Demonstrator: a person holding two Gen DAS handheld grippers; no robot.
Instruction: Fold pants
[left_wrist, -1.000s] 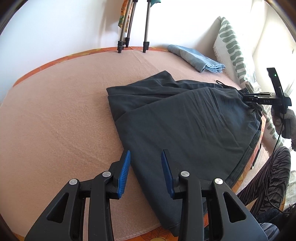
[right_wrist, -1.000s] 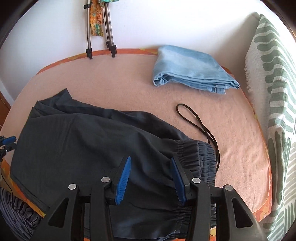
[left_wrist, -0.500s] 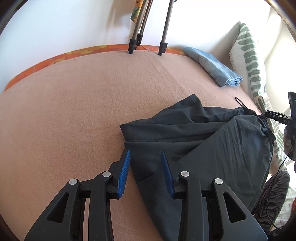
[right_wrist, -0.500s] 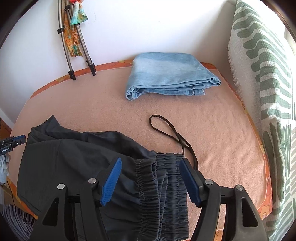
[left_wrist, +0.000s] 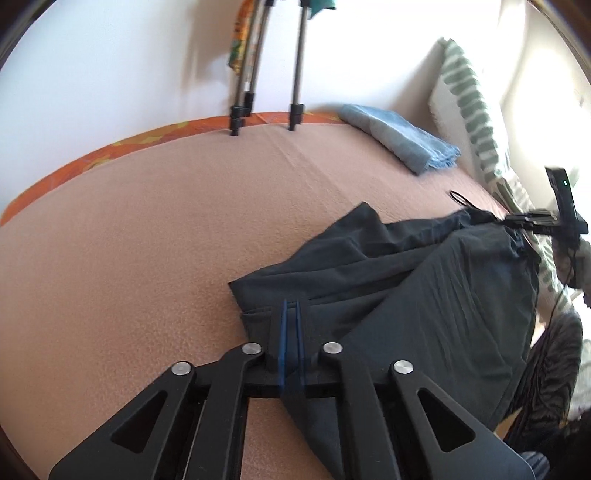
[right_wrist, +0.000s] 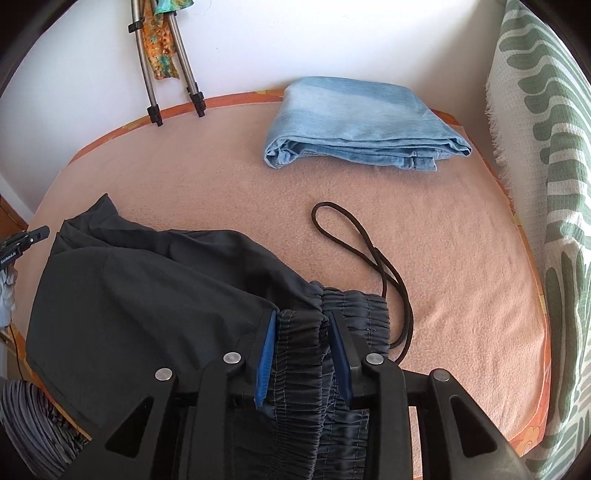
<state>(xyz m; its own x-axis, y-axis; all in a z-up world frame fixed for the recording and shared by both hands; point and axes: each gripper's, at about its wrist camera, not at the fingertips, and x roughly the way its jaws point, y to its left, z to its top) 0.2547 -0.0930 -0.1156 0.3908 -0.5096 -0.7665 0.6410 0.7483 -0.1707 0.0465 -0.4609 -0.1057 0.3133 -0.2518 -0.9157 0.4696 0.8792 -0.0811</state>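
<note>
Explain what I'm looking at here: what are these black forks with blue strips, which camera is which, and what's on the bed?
There is no robot: a person holds a two-finger gripper in each hand, and a fisheye camera on each looks along its fingers.

The left view shows the left gripper, its blue pads nearly together and closing on an edge of the dark pants. The right gripper shows far off in that view.

The right view shows the right gripper closing on the pants' gathered waistband, which sits between its pads.

On the pink blanket also lie folded jeans and the pants' black cord. Tripod legs stand at the far edge, and a green-patterned cushion is on the right.
</note>
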